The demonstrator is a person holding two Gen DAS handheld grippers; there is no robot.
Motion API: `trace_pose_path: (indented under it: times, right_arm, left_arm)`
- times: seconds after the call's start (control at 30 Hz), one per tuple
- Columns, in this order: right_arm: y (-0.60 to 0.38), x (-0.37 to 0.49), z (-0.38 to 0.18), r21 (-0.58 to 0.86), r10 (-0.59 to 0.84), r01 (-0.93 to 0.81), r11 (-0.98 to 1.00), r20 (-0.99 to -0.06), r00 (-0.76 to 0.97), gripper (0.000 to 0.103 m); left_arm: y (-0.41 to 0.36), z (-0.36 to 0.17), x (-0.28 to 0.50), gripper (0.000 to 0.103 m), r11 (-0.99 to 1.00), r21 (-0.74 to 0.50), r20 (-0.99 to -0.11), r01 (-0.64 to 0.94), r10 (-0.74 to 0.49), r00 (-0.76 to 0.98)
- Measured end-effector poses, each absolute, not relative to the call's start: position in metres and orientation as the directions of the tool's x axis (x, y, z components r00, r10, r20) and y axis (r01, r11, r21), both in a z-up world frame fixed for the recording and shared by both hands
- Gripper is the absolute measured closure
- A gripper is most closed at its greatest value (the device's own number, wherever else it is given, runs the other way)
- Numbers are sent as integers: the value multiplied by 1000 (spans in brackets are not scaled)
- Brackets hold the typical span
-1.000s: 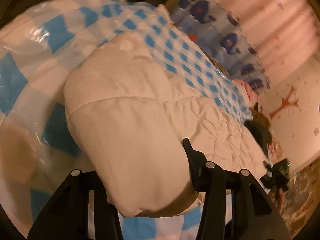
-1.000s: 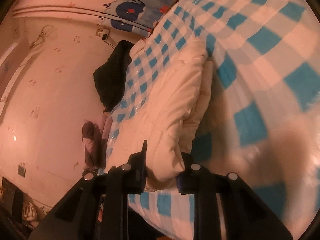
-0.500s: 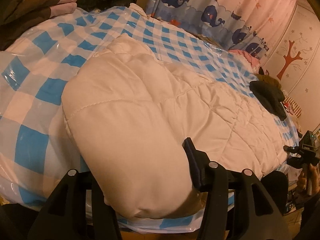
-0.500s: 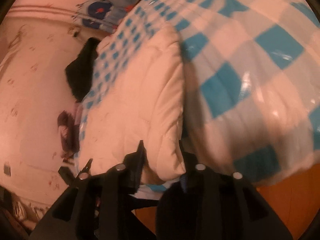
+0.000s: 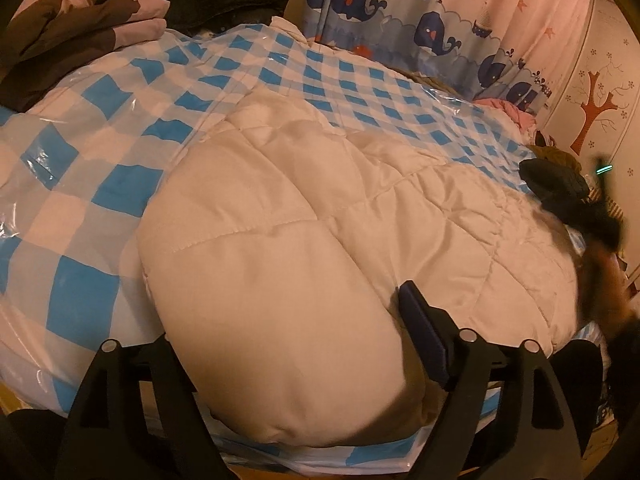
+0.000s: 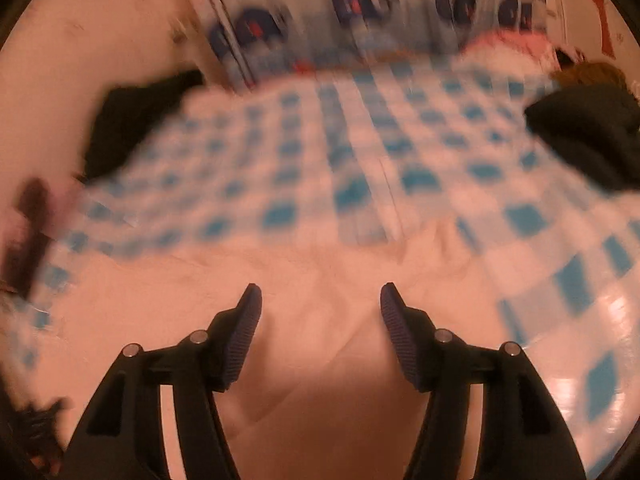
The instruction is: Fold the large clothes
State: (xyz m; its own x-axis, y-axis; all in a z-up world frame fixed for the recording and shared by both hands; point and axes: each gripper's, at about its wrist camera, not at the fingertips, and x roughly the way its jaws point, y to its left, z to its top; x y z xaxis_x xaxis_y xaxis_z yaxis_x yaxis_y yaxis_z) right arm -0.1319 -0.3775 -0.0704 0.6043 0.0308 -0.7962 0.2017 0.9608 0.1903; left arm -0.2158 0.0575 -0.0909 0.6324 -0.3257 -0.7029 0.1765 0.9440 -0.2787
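White quilted jacket (image 5: 320, 240) on checkered cover (image 5: 100, 196), dark clothes (image 5: 568, 196) nearby; both grippers' jaws opening.

left gripper (image 5: 288, 344) finger behind quilt (image 5: 320, 240), right view motion-blurred

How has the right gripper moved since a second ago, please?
Yes: the right gripper left the white quilt edge, swinging to face the whale curtain, jaws opening, nothing between.

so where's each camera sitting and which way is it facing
Left wrist: rides the left claw, looking down across the bed; its opening fingers straddle the white padded coat.
Right wrist: rides the right claw, blurred, above the same coat, fingers opening with nothing between them.
Shared: coat, blue checked cover, whale curtain.
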Motion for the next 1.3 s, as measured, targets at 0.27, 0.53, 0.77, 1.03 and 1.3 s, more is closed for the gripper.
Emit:
trace_pose_path:
  times: [0.27, 0.53, 0.77, 1.03, 1.3]
  right_arm:
    - [-347, -125, -10, 193, 12, 170, 966, -695, 719, 43]
    - [-243, -24, -26, 95, 92, -33, 995, -729, 679, 38]
    - [-242, 0, -88, 114, 113, -31, 993, -852, 511, 38]
    - [-255, -38, -32, 94, 117, -70, 993, -794, 596, 38]
    - [-377, -94, 9, -48, -189, 226, 973, -727, 660, 37]
  left_arm:
    - [57, -93, -214, 22, 947, -273, -711, 170, -318, 627]
    - [55, -92, -216, 21, 954, -243, -710, 176, -298, 639]
    - [50, -92, -216, 18, 963, -199, -707, 181, -269, 654]
    - [49, -92, -217, 18, 964, -199, -708, 177, -266, 654]
    - [49, -91, -218, 18, 966, -192, -707, 175, -260, 658]
